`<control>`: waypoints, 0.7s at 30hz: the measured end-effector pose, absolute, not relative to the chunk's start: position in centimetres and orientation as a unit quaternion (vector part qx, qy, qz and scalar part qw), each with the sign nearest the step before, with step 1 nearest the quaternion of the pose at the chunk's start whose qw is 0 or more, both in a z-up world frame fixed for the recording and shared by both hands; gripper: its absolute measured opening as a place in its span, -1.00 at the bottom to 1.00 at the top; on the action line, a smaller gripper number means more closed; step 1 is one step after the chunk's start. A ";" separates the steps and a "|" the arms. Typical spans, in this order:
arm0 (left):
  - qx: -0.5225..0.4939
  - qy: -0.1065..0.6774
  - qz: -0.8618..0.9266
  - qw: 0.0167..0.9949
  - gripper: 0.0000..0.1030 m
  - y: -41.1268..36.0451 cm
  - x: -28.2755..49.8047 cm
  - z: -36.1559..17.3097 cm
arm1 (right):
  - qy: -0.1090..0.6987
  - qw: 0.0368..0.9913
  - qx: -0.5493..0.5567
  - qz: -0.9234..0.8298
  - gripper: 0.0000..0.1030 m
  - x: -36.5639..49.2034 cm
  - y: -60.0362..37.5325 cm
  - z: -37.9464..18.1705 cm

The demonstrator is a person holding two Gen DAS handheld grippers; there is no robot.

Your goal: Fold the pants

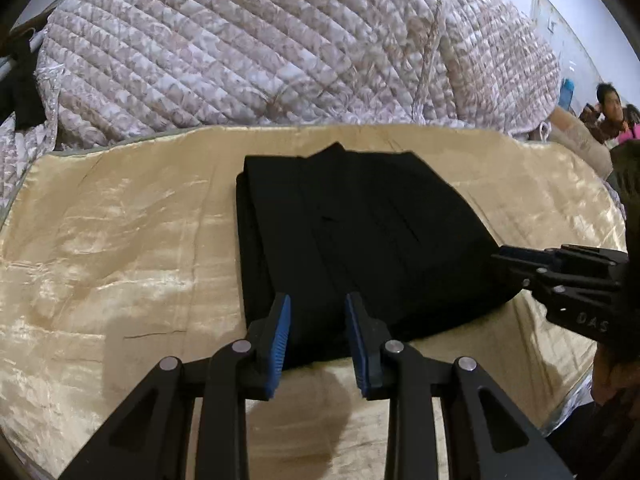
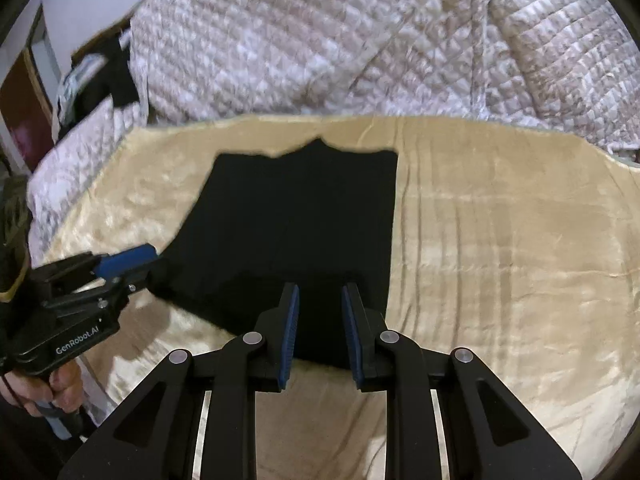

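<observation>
Pants (image 1: 360, 232): solid black, no pattern. Cloth (image 1: 120, 240) beneath the pants: glossy pale gold, plain. Quilt (image 1: 240, 48) behind: white and dusty pink, stitched in a diamond grid. Left claw (image 1: 318, 312) and right claw (image 2: 319, 304): black frames, blue ribbed pads.

A shiny gold satin cloth (image 1: 120, 248) covers the bed, and behind it a quilted, pale pink-and-white bedspread (image 1: 240, 48) is heaped high. At far right is a pale wall (image 1: 568, 40); at left, a brown door (image 2: 24, 112) (somewhat blurred).
</observation>
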State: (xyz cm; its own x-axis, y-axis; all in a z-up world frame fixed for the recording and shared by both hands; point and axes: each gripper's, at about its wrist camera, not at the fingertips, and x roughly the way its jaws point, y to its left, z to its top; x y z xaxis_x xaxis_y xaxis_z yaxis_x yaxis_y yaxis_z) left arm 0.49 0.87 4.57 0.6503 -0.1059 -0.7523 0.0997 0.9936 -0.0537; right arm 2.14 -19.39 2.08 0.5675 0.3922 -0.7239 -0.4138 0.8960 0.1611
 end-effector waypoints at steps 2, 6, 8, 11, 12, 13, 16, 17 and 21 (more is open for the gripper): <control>-0.007 0.412 -0.054 0.910 -0.41 1.0 0.4 4.8 | 0.414 0.882 -0.010 0.225 -0.57 2.4 -19.4 1.5; -0.012 0.414 -0.048 0.909 -0.41 1.0 0.1 4.9 | 0.404 0.886 -0.008 0.226 -0.57 1.8 -19.6 2.1; -0.013 0.413 -0.045 0.910 -0.41 1.0 -0.3 5.1 | 0.396 0.889 -0.010 0.230 -0.57 1.1 -19.6 2.6; -0.011 0.407 -0.042 0.912 -0.40 0.9 -1.0 5.4 | 0.387 0.891 -0.013 0.236 -0.57 0.1 -19.6 3.1; -0.012 0.407 -0.041 0.912 -0.40 0.9 -1.2 5.4 | 0.386 0.892 -0.012 0.237 -0.57 -0.3 -19.7 3.1; -0.013 0.408 -0.040 0.912 -0.40 0.9 -1.5 5.3 | 0.386 0.892 -0.012 0.236 -0.52 -0.4 -19.7 3.0; -0.016 0.416 -0.039 0.908 -0.36 0.8 -1.9 4.7 | 0.385 0.892 -0.015 0.235 -0.16 -1.5 -19.8 2.7; -0.016 0.420 -0.040 0.907 -0.28 0.7 -2.0 4.3 | 0.385 0.892 -0.015 0.236 -0.12 -1.8 -19.8 2.5; -0.007 0.436 -0.043 0.899 -0.23 0.3 -2.3 3.0 | 0.406 0.882 -0.024 0.237 -0.10 -2.1 -19.5 1.0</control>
State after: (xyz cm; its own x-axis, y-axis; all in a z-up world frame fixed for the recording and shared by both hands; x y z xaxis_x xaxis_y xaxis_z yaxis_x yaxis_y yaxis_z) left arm -2.32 0.33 2.98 0.6156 -0.0828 -0.7837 0.0701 0.9963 -0.0502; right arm -2.11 -19.51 1.03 0.5573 0.3985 -0.7284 -0.4377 0.8865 0.1501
